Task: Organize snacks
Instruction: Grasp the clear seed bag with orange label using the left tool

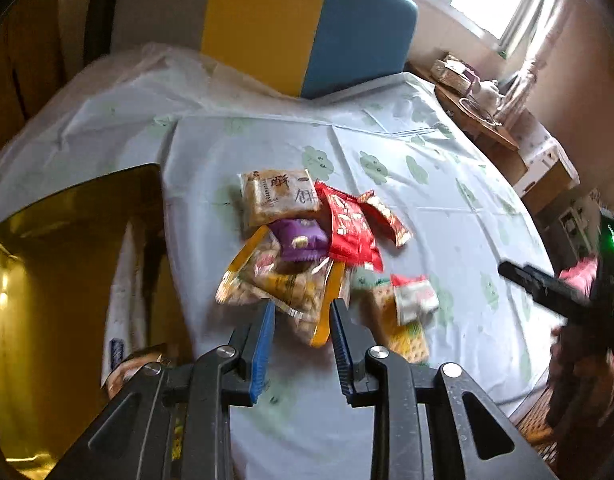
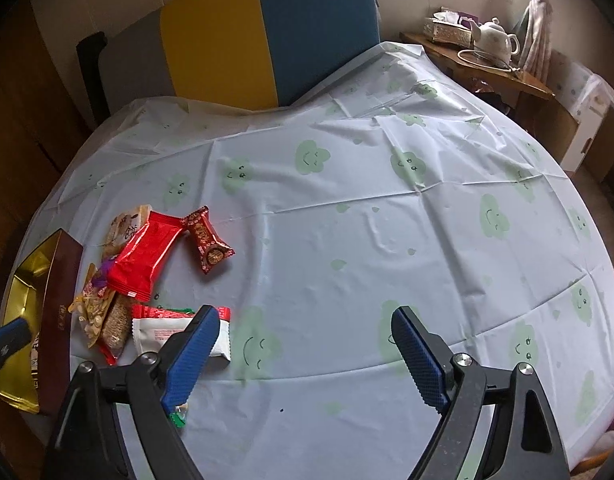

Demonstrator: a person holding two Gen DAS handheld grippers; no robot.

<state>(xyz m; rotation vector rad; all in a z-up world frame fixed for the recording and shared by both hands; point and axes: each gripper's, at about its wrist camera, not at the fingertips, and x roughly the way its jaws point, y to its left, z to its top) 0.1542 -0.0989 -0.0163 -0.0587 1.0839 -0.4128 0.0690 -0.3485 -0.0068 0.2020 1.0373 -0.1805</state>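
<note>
A heap of snack packets lies on the pale clouded tablecloth (image 2: 347,220): a beige biscuit pack (image 1: 279,196), a red packet (image 1: 349,228), a purple one (image 1: 303,240), a clear nut pack (image 1: 279,284) and a white-and-red packet (image 1: 413,296). My left gripper (image 1: 303,312) hovers at the near edge of the nut pack, its blue pads a little apart and pressing on nothing. A gold-lined box (image 1: 67,260) stands to its left. My right gripper (image 2: 305,314) stands wide open over bare cloth, its left finger (image 2: 195,340) above the white packet (image 2: 155,336). The red packet (image 2: 145,256) and a dark red cake (image 2: 209,242) lie beyond.
A yellow-and-blue chair (image 2: 267,36) stands behind the round table. A wooden side table with a teapot (image 2: 495,36) and a tissue box is at the back right. The right gripper (image 1: 547,292) shows at the right edge of the left wrist view.
</note>
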